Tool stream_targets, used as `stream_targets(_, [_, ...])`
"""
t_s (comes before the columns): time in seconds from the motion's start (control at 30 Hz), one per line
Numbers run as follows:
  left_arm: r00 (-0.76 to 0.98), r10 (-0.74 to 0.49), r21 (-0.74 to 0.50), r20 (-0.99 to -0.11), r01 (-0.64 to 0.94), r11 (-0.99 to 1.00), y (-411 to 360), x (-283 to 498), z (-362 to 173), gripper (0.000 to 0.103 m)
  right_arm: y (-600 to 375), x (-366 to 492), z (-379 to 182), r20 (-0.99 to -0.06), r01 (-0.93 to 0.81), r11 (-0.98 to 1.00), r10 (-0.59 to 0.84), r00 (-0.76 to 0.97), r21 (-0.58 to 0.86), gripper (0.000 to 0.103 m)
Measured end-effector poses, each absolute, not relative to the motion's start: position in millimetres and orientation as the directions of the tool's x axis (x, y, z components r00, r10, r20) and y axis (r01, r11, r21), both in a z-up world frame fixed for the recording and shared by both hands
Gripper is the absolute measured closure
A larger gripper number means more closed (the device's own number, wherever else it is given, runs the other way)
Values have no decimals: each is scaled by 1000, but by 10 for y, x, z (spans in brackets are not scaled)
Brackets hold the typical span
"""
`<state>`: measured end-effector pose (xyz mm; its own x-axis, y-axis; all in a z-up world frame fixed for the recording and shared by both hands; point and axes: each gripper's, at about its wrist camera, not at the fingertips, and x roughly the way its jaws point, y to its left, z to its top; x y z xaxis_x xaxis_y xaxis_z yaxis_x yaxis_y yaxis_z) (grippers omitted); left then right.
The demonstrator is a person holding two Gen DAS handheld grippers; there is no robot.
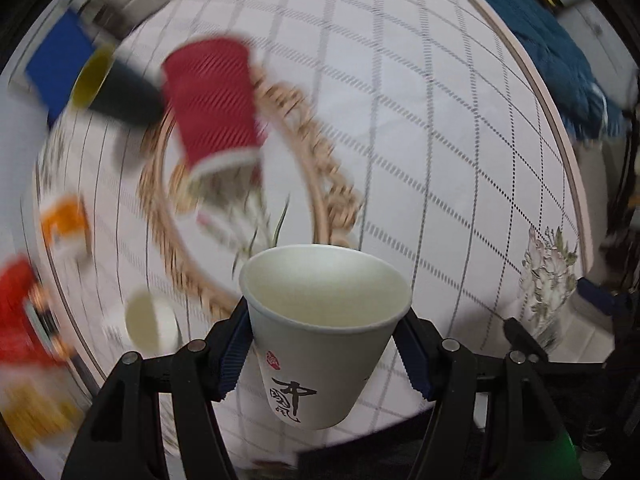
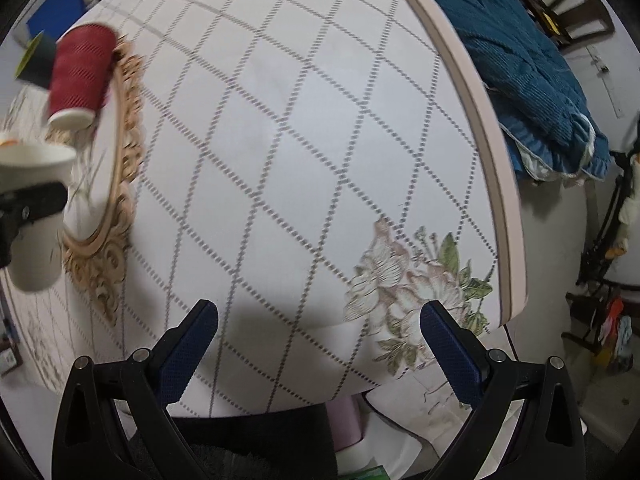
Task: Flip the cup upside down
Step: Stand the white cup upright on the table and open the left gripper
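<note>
My left gripper is shut on a white paper cup with black calligraphy and a red seal. The cup is upright, mouth up, and lifted above the table. It also shows at the left edge of the right wrist view, with the left gripper's black finger across it. My right gripper is open and empty above the table's near edge.
A red ribbed cup stands mouth down on a wicker-rimmed mat. A dark cup with yellow inside, an orange cup and a small white cup are to the left. The checked tablecloth ends at a pink edge; a blue blanket lies beyond.
</note>
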<state>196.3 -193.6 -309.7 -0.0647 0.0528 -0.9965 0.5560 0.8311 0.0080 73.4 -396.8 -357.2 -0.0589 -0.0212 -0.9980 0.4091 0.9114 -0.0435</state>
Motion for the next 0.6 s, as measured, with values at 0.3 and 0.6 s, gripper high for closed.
stream_targets(0.3, [-190, -34, -76, -981, 216, 974, -853, 1638, -3241, 39, -3328, 702, -3534, -998, 293, 955, 59, -32, 47, 0])
stream_targets(0.6, [-251, -165, -168, -954, -8, 986, -397, 1593, -3619, 39, -2883, 791, -3706, -994, 239, 968, 89, -57, 73, 1])
